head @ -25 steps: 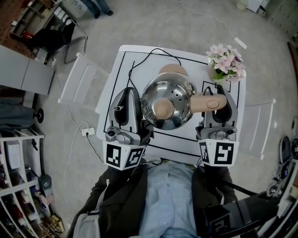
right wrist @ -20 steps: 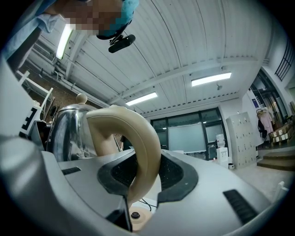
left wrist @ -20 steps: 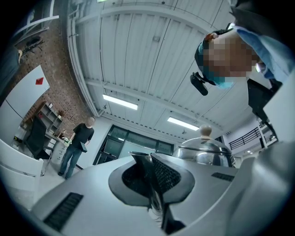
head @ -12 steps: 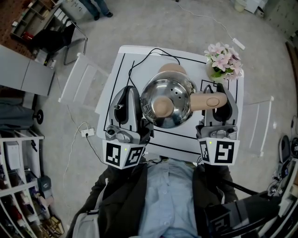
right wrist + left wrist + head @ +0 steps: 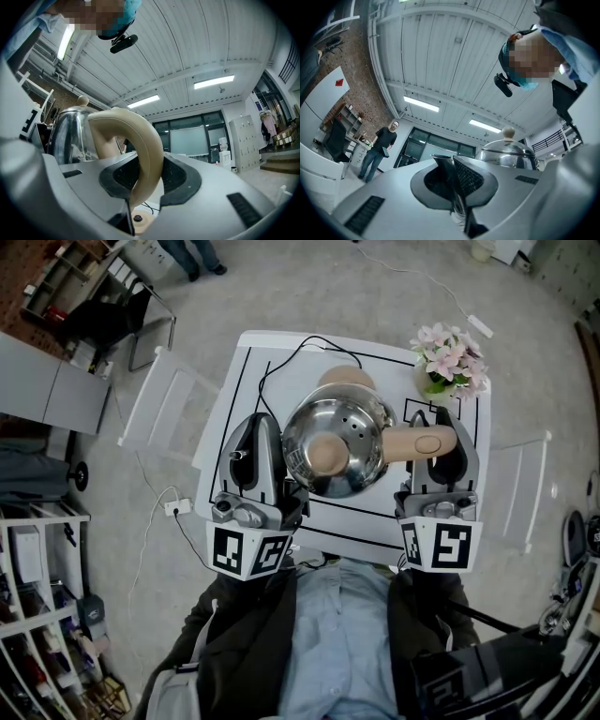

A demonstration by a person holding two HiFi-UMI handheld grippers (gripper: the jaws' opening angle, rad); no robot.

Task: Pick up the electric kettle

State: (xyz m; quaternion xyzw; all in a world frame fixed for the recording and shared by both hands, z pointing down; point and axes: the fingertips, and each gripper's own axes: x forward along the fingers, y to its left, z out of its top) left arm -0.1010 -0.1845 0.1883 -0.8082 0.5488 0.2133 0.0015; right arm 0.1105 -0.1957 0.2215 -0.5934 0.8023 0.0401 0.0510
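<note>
The steel electric kettle (image 5: 337,446) with a beige knob hangs above the white table (image 5: 234,399), lifted off its round beige base (image 5: 345,381). My right gripper (image 5: 439,426) is shut on the kettle's beige handle (image 5: 422,443). In the right gripper view the curved handle (image 5: 145,150) sits clamped between the pads, with the kettle body (image 5: 70,133) to the left and the base (image 5: 138,219) below. My left gripper (image 5: 258,423) hovers just left of the kettle, shut with nothing in it. Its view shows the jaws (image 5: 457,183) closed and the kettle (image 5: 508,154) to the right.
A vase of pink flowers (image 5: 450,362) stands at the table's far right corner. A black cord (image 5: 281,367) runs from the base across the table. White chairs flank the table at the left (image 5: 159,399) and right (image 5: 525,493). A person (image 5: 379,145) stands far off.
</note>
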